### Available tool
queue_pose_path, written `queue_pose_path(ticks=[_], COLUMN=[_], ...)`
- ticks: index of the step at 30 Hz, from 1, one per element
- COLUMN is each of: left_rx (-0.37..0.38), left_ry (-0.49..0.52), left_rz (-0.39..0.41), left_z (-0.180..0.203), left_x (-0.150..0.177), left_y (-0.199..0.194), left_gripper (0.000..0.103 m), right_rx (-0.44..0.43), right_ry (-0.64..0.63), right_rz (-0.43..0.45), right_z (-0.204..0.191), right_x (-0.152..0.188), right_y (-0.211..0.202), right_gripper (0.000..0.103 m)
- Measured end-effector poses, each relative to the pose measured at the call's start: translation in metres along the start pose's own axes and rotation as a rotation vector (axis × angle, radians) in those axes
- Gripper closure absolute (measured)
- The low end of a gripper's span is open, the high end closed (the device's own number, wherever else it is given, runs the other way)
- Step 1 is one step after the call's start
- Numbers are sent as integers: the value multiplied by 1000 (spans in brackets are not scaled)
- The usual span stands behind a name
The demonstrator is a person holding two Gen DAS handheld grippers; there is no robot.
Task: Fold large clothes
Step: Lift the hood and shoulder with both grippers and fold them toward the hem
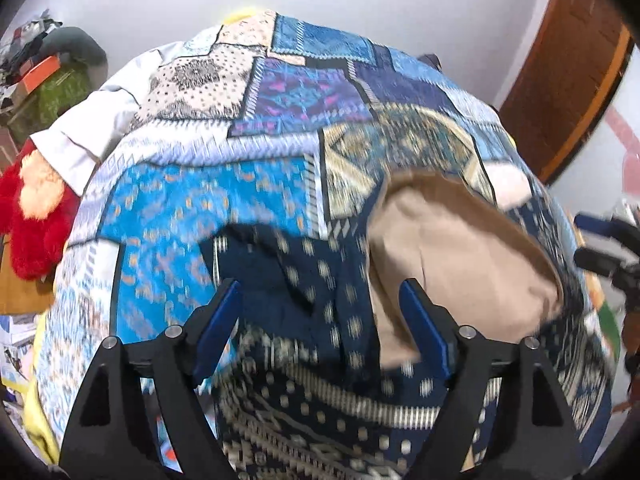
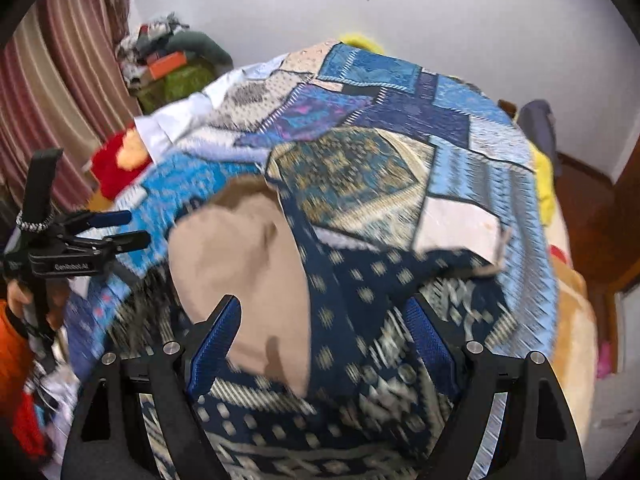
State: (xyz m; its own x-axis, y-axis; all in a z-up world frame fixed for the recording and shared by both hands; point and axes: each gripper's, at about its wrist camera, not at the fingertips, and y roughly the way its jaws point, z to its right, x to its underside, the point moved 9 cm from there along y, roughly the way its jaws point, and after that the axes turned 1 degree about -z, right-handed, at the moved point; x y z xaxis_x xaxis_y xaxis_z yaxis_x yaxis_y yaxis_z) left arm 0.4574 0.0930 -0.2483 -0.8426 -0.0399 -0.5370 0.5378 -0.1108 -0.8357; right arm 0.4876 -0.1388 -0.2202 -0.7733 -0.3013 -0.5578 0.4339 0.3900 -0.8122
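Lying across the near end of the bed [image 2: 576, 312], the dark blue patterned garment [image 1: 320, 380] has a tan lining [image 1: 448, 252] turned up where the cloth is folded back; motion blur hides finer detail. Left hand-held gripper [image 1: 320, 312] sits just over the garment, jaws spread, nothing between them. Right hand-held gripper [image 2: 320, 328] likewise spread over the garment beside the tan lining, gripping nothing. Judgement: both are placed above the near edge to take hold for a fold; whether either touches cloth cannot be told.

Under the garment: a blue patchwork bedspread [image 1: 280, 120] covering most of the bed. Beyond the garment to the left, a white cloth [image 1: 80, 148] and a red plush toy [image 1: 36, 220] at the bedspread's edge. Farther left, a heap of clothes and boxes [image 2: 168, 64] by a striped curtain [image 2: 60, 80]. Right of the garment, a wooden door [image 1: 568, 72]. White wall [image 2: 440, 12] behind.
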Motion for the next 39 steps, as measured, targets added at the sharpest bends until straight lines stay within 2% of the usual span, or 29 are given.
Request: queue_pose_path(ticks=[6, 9, 11, 12, 13, 14, 15, 16, 19, 23, 27, 32, 39], left_rx=[56, 79, 86, 99, 128, 139, 140, 136, 132, 152, 186, 193, 160], left_ry=[-26, -15, -16, -19, -29, -34, -33, -21, 24, 85, 110, 136, 163], left_rz=[-54, -86, -101, -110, -123, -129, -130, -116, -57, 30, 78, 84, 21], left_z=[12, 24, 28, 30, 34, 36, 38, 40, 48, 62, 69, 73, 72], left_x=[-31, -37, -39, -39, -39, -40, -40, -41, -44, -44, -36, -6, 62], left_y=[51, 80, 92, 97, 103, 104, 105, 101, 79, 22, -26, -64, -74], left_gripper=[23, 24, 46, 53, 71, 91, 94, 95, 96, 96, 96, 96, 95], right_rx=[-60, -87, -110, -117, -119, -118, -126, -137, -174, -221, -237, -238, -170], right_ry=[47, 68, 80, 87, 96, 98, 96, 99, 123, 110, 49, -12, -65], right_rz=[-48, -94, -119, -129, -133, -132, -135, -141, -107, -35, 17, 35, -10], right_z=[-4, -4, -4, -4, -4, -3, -3, -4, -7, -19, -41, -68, -87], right_x=[-23, -25, -25, -26, -26, -27, -28, -28, -32, -37, -34, -7, 48], right_y=[48, 75, 91, 97, 104, 107, 110, 112, 104, 62, 13, -39, -61], right_gripper=[21, 26, 39, 43, 52, 65, 73, 82, 91, 92, 92, 91, 91])
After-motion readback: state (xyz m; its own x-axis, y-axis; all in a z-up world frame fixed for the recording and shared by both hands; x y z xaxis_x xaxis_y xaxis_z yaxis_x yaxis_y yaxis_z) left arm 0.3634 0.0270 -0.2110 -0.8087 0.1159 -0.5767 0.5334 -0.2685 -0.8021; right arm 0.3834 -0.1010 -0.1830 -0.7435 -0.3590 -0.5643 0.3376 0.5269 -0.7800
